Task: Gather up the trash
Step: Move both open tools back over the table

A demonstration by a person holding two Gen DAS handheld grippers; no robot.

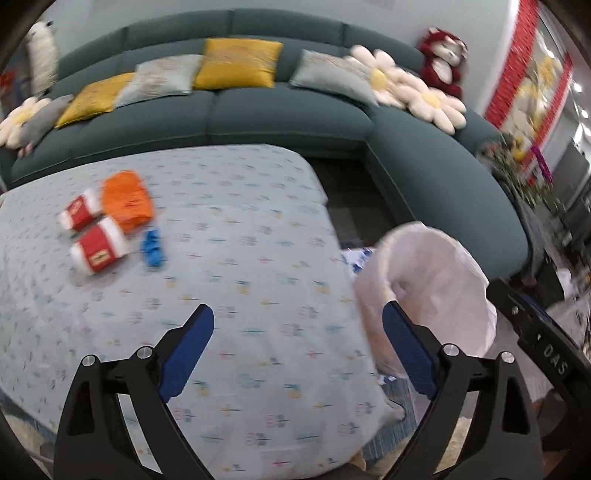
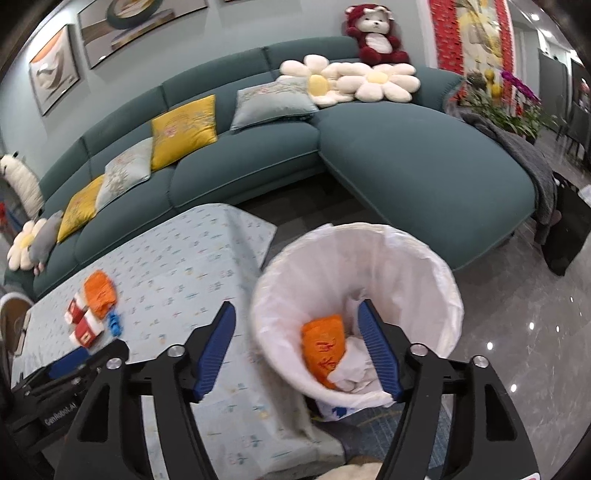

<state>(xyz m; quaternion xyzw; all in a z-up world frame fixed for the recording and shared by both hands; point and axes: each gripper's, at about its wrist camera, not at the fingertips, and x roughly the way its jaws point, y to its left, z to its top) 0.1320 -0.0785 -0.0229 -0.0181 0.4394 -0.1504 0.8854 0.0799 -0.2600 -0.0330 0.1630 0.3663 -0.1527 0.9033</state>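
Note:
On the table point(image 1: 240, 258) lie an orange wrapper point(image 1: 127, 201), two red-and-white packets point(image 1: 98, 247) and a small blue scrap point(image 1: 153, 249); all also show in the right wrist view point(image 2: 99, 293). A bin with a white liner point(image 2: 424, 266) stands by the table's right edge and holds an orange wrapper point(image 2: 323, 349) and white paper. My left gripper point(image 1: 297, 319) is open and empty above the table. My right gripper point(image 2: 297, 314) is open and empty above the bin's rim. The bin shows in the left wrist view point(image 1: 436, 280).
A teal sectional sofa point(image 2: 424, 166) with yellow and grey cushions, flower pillows and a red plush bear point(image 2: 376, 35) curves behind the table. Plants point(image 2: 498, 107) stand at the right. The floor to the right of the bin is glossy grey tile point(image 2: 517, 332).

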